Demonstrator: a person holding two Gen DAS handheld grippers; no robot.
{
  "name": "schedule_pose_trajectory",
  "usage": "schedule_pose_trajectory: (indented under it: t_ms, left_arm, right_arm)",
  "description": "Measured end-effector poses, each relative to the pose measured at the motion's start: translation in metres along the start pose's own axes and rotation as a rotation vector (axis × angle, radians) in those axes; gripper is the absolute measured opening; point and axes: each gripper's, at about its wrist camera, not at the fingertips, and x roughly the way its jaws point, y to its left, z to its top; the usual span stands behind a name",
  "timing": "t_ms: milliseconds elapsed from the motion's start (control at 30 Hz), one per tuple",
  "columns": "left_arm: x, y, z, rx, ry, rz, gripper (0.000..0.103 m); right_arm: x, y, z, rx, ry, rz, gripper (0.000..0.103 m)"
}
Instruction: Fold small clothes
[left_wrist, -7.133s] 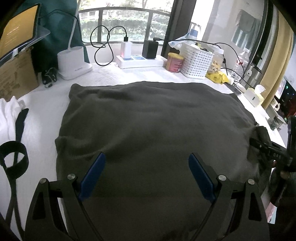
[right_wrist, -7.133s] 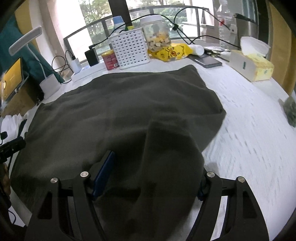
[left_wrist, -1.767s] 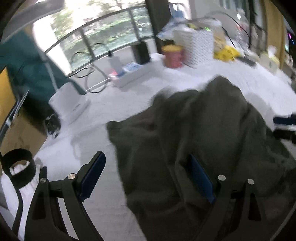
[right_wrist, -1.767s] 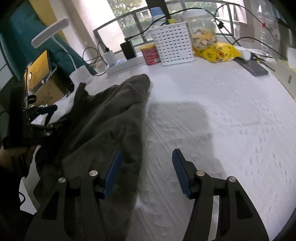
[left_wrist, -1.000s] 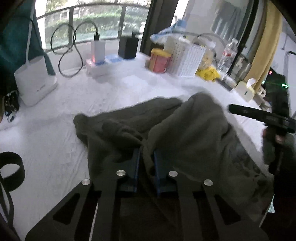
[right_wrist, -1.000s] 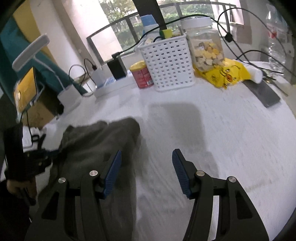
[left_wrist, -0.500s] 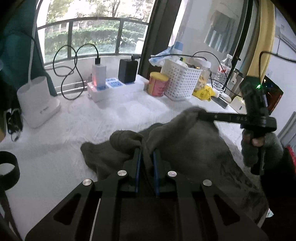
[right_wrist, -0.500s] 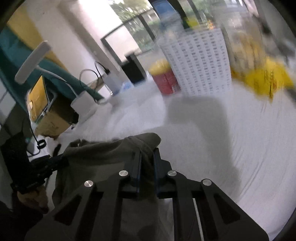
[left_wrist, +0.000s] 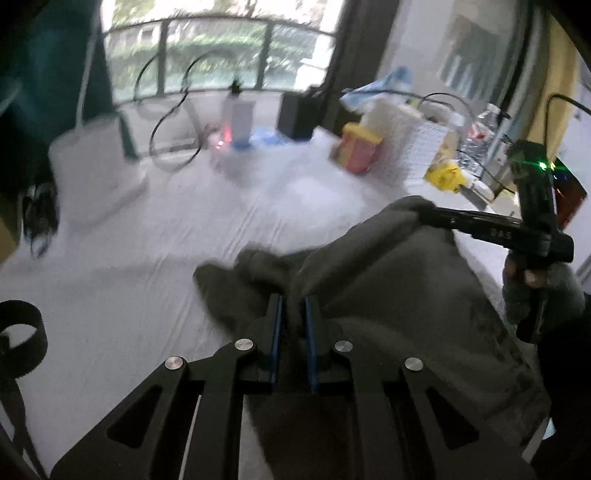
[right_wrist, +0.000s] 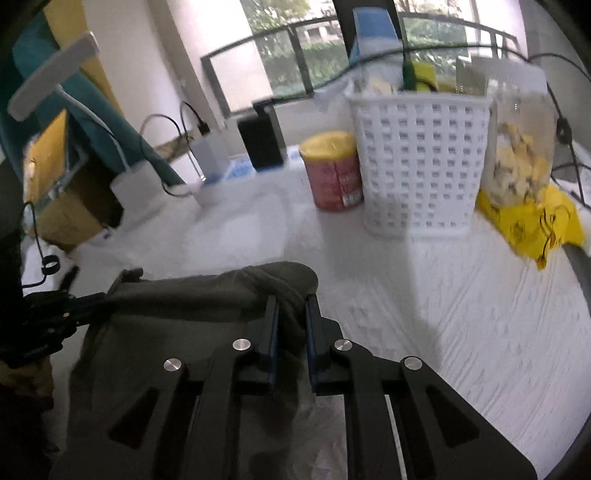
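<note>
A dark grey garment (left_wrist: 399, 295) lies bunched on the white-covered table (left_wrist: 147, 258). My left gripper (left_wrist: 293, 299) is shut on a fold of it near its left end. In the right wrist view, my right gripper (right_wrist: 290, 299) pinches a rolled edge of the garment (right_wrist: 184, 332); its jaws are opening slightly, and the pads still press on the cloth. Each gripper shows in the other's view: the right gripper (left_wrist: 421, 213) lifts a corner at the right, and the left gripper (right_wrist: 107, 297) holds the cloth at the left. The garment hangs stretched between them.
A white basket (right_wrist: 417, 162), a red can (right_wrist: 334, 173), a snack jar (right_wrist: 521, 155) and a yellow bag (right_wrist: 532, 221) stand along the far edge. A white lamp base (left_wrist: 92, 173) and cables sit far left. A hand (left_wrist: 528, 273) grips the right tool.
The garment, once spread flat, is now gathered up. The right gripper's jaws have shut on its edge within the last second. Both grippers have carried the cloth toward the far side.
</note>
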Motion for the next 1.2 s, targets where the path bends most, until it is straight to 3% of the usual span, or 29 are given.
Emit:
schedule_pose_trajectory:
  t_ms: [67, 133, 233, 300, 333, 367, 467, 533, 567, 600, 633, 667, 800, 1067, 1200]
  left_arm:
    - [-0.001, 0.010, -0.003, -0.043, 0.018, 0.052, 0.011]
    - [-0.006, 0.021, -0.004, -0.088, 0.017, 0.047, 0.011]
    - [-0.013, 0.021, -0.001, -0.079, 0.004, 0.071, 0.011]
    - [-0.015, 0.015, 0.004, -0.062, -0.009, 0.069, 0.011]
    - [-0.015, 0.011, 0.007, -0.047, -0.016, 0.066, 0.011]
    - [-0.014, 0.009, 0.009, -0.036, -0.018, 0.061, 0.015]
    - [0.000, 0.005, 0.018, -0.019, -0.002, 0.054, 0.059]
    - [0.011, 0.006, 0.021, -0.011, 0.008, 0.073, 0.059]
    - [0.015, 0.007, 0.021, 0.002, 0.011, 0.083, 0.058]
    - [0.019, 0.008, 0.021, 0.014, 0.014, 0.093, 0.046]
    - [0.021, 0.008, 0.021, 0.026, 0.014, 0.093, 0.029]
    - [0.023, 0.008, 0.022, 0.039, 0.018, 0.107, 0.002]
    - [0.015, 0.018, 0.023, 0.029, -0.030, 0.174, 0.002]
    - [-0.002, 0.025, 0.017, -0.018, 0.005, 0.248, 0.005]
    - [-0.021, 0.021, 0.011, -0.038, -0.009, 0.248, 0.007]
  right_arm:
    - [0.000, 0.001, 0.000, -0.008, 0.001, -0.021, 0.021]
    - [-0.001, 0.001, -0.001, -0.005, 0.002, -0.026, 0.027]
    - [-0.007, 0.001, -0.003, -0.005, -0.005, -0.035, 0.031]
    - [-0.013, 0.001, -0.005, 0.000, -0.016, -0.042, 0.045]
    - [-0.016, 0.001, -0.005, 0.003, -0.023, -0.044, 0.046]
    - [-0.020, 0.000, -0.007, 0.007, -0.028, -0.048, 0.046]
    - [-0.029, -0.004, -0.011, 0.021, -0.034, -0.055, 0.046]
    - [-0.034, -0.005, -0.014, 0.031, -0.037, -0.056, 0.046]
    - [-0.036, -0.004, -0.015, 0.034, -0.038, -0.055, 0.046]
    - [-0.038, -0.005, -0.017, 0.037, -0.040, -0.056, 0.046]
    - [-0.041, -0.005, -0.019, 0.040, -0.041, -0.056, 0.046]
    - [-0.043, -0.006, -0.021, 0.043, -0.042, -0.056, 0.046]
    - [-0.051, -0.009, -0.030, 0.056, -0.039, -0.058, 0.046]
    - [-0.063, -0.006, -0.049, 0.055, -0.021, -0.064, 0.046]
    - [-0.076, -0.004, -0.057, 0.060, -0.031, -0.066, 0.046]
